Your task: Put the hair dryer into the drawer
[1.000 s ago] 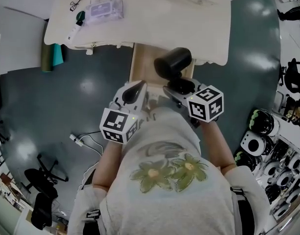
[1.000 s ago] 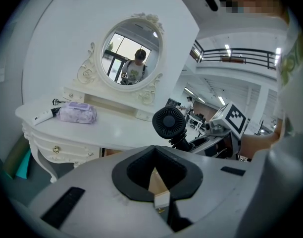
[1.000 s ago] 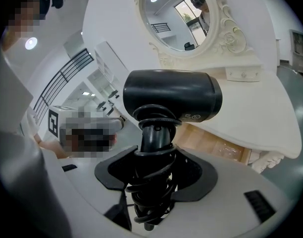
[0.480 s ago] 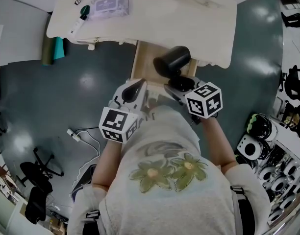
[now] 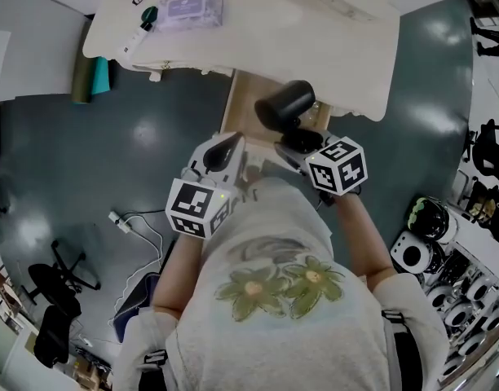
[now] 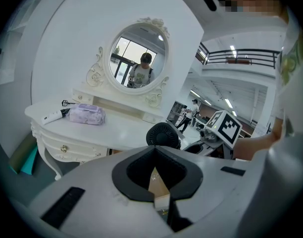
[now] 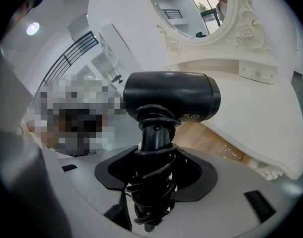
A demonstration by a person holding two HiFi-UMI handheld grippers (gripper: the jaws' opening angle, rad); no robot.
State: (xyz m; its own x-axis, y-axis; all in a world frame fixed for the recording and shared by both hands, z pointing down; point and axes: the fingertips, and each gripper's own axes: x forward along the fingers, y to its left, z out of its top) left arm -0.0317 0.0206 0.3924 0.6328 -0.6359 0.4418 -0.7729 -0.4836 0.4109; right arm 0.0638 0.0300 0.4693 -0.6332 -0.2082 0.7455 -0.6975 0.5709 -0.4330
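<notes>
Right gripper [image 7: 154, 150] fingers clamp the hair dryer [image 7: 171, 95] over the open drawer [image 5: 240, 108]; lowering and release are not yet done. Left gripper [image 6: 161, 201] fingers meet, empty.

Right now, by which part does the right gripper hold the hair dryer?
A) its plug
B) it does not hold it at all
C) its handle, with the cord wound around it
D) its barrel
C: in the right gripper view, the right gripper is closed on the hair dryer at its cord-wrapped handle, which stands between the two jaws.
</notes>
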